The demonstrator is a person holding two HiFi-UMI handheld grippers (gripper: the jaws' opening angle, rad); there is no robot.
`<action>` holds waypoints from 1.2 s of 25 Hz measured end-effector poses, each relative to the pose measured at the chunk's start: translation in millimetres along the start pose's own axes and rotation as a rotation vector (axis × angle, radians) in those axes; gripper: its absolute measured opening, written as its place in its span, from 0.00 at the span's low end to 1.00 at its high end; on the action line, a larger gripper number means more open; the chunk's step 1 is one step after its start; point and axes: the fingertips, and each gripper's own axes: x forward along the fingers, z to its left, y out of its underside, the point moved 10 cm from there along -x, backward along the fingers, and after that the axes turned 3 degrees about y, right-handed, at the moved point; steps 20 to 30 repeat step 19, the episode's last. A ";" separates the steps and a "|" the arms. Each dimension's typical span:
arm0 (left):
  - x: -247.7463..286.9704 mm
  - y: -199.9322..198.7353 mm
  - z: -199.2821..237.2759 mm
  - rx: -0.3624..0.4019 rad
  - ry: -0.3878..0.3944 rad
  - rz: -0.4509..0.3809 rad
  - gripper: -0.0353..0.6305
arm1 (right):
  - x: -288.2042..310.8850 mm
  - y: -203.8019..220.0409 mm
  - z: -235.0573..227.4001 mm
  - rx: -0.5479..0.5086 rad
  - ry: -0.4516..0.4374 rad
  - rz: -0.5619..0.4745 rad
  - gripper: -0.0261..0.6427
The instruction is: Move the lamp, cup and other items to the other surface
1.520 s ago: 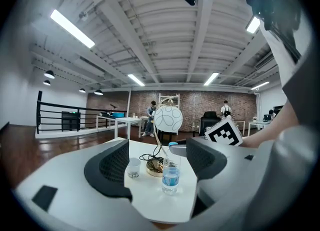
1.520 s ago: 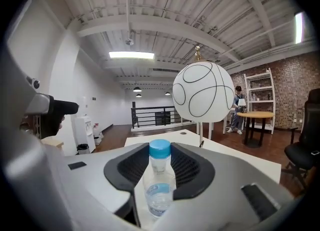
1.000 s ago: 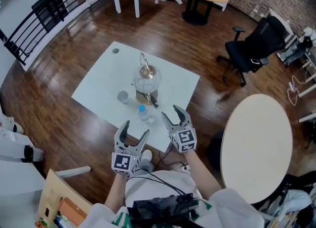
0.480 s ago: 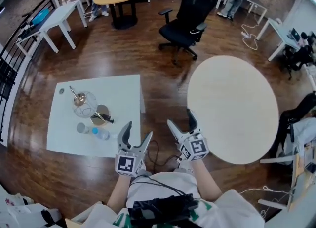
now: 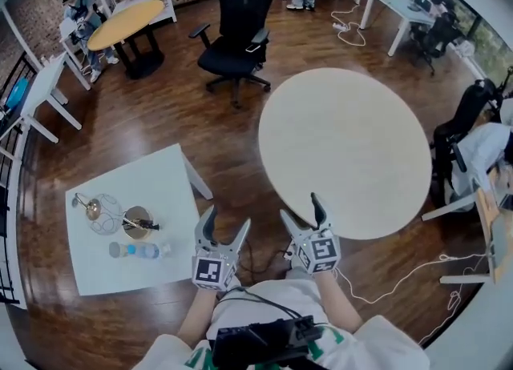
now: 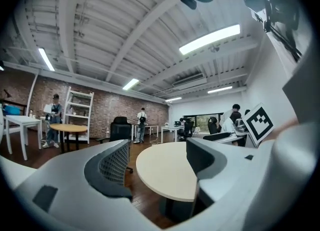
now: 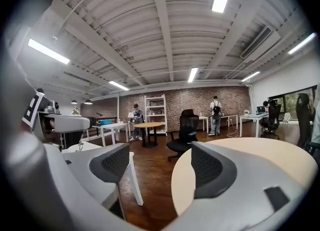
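Head view had swung onto the round table, the lamp left behind well to its left. Beside it the left gripper and right gripper, just opened wider, gaped empty: nothing carried.

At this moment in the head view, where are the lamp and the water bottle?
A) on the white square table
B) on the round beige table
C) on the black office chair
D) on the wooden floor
A: the lamp and the water bottle both sit on the white square table at the left, apart from the round beige table.
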 end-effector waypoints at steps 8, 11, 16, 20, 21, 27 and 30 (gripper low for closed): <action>3.9 8.0 -1.8 0.041 0.031 0.043 0.57 | 5.0 -14.0 -2.0 -0.004 -0.044 -0.025 0.62; 2.0 6.4 -1.7 0.038 0.015 0.047 0.57 | 7.8 -19.2 1.2 -0.030 -0.073 -0.027 0.62; 0.0 3.7 -3.9 0.018 0.016 0.051 0.57 | 10.7 -14.0 3.5 -0.036 -0.076 -0.017 0.62; -4.9 12.5 -1.9 0.048 0.016 0.054 0.57 | 10.6 -13.1 8.5 -0.045 -0.073 0.020 0.62; -4.9 12.5 -1.9 0.048 0.016 0.054 0.57 | 10.6 -13.1 8.5 -0.045 -0.073 0.020 0.62; -4.9 12.5 -1.9 0.048 0.016 0.054 0.57 | 10.6 -13.1 8.5 -0.045 -0.073 0.020 0.62; -4.9 12.5 -1.9 0.048 0.016 0.054 0.57 | 10.6 -13.1 8.5 -0.045 -0.073 0.020 0.62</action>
